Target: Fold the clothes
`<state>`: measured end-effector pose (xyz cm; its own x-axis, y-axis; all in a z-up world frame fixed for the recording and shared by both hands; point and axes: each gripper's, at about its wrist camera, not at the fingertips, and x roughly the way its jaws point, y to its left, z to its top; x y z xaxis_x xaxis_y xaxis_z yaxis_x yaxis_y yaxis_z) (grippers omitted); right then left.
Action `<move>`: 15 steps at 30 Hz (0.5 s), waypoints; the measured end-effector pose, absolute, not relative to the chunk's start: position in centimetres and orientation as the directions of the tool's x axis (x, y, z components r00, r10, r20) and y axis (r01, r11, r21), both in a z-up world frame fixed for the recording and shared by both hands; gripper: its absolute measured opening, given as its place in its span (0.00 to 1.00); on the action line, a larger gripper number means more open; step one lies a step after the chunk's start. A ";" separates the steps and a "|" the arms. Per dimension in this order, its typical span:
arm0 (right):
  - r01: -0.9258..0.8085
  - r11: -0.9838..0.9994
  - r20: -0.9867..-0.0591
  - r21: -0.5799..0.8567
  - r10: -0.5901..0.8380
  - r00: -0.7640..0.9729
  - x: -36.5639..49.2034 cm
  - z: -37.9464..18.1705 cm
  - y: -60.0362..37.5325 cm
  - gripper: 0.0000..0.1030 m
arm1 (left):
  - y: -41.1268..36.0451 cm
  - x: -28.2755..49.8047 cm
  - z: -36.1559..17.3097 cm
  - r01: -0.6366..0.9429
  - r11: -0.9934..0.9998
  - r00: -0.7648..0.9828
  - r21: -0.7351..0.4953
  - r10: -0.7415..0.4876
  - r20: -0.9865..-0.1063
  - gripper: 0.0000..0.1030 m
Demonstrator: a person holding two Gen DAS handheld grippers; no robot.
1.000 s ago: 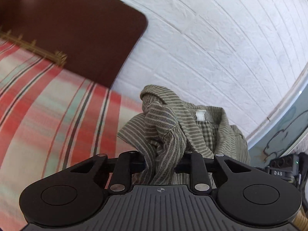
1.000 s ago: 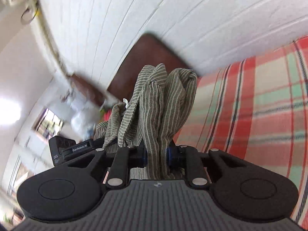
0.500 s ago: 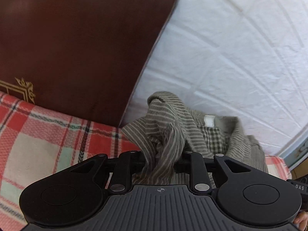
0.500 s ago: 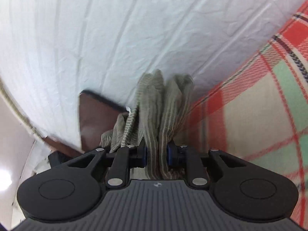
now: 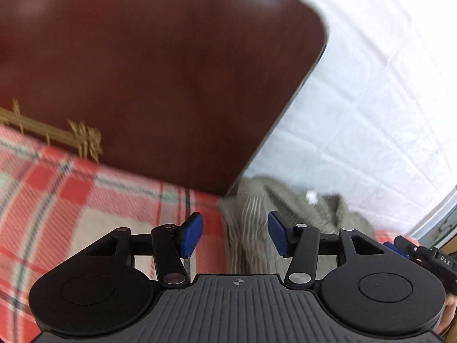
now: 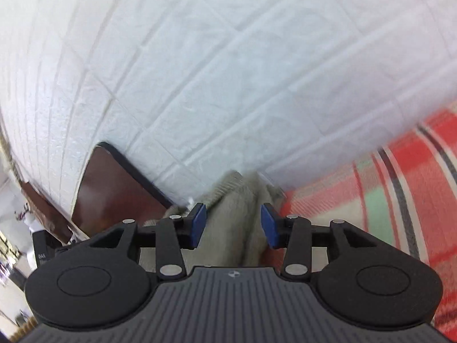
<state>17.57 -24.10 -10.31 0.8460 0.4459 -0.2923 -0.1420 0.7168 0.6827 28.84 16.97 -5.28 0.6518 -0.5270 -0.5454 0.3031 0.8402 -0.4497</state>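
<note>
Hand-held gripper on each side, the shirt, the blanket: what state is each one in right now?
Left hand-held gripper: open, blue pads apart, gripping nothing.
Right hand-held gripper: open, shirt fabric between the pads but not clamped.
Striped shirt: released, bunched in a crumpled heap on the blanket by the wall, not folded.
Plaid blanket: spread flat over the bed.
Headboard: upright behind the blanket.

Location: home bedroom, identified by a bed with red plaid woven blanket (image 5: 71, 200), dark brown glossy wooden headboard (image 5: 160, 71) and white brick-pattern wall (image 6: 228, 71).
</note>
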 end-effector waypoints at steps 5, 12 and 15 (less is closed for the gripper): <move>-0.183 0.774 -0.290 0.606 0.429 0.856 18.5 -8.7 -22.1 0.42 | 14.8 29.6 -5.0 0.340 0.854 0.650 -0.395 -0.517 -0.557 0.59; -0.149 0.813 -0.328 0.563 0.385 0.863 18.8 -9.4 -21.9 0.46 | 13.9 31.7 -7.0 0.290 0.856 0.614 -0.428 -0.509 -0.603 0.61; -0.112 0.839 -0.353 0.533 0.340 0.872 19.3 -9.8 -21.9 0.49 | 13.1 32.6 -7.7 0.300 0.855 0.592 -0.423 -0.514 -0.621 0.57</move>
<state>19.31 -21.93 -9.82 0.8718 0.3399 -0.3527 -0.1116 0.8389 0.5326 32.64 13.06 -7.69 0.5919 -0.5143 -0.6206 0.2999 0.8552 -0.4227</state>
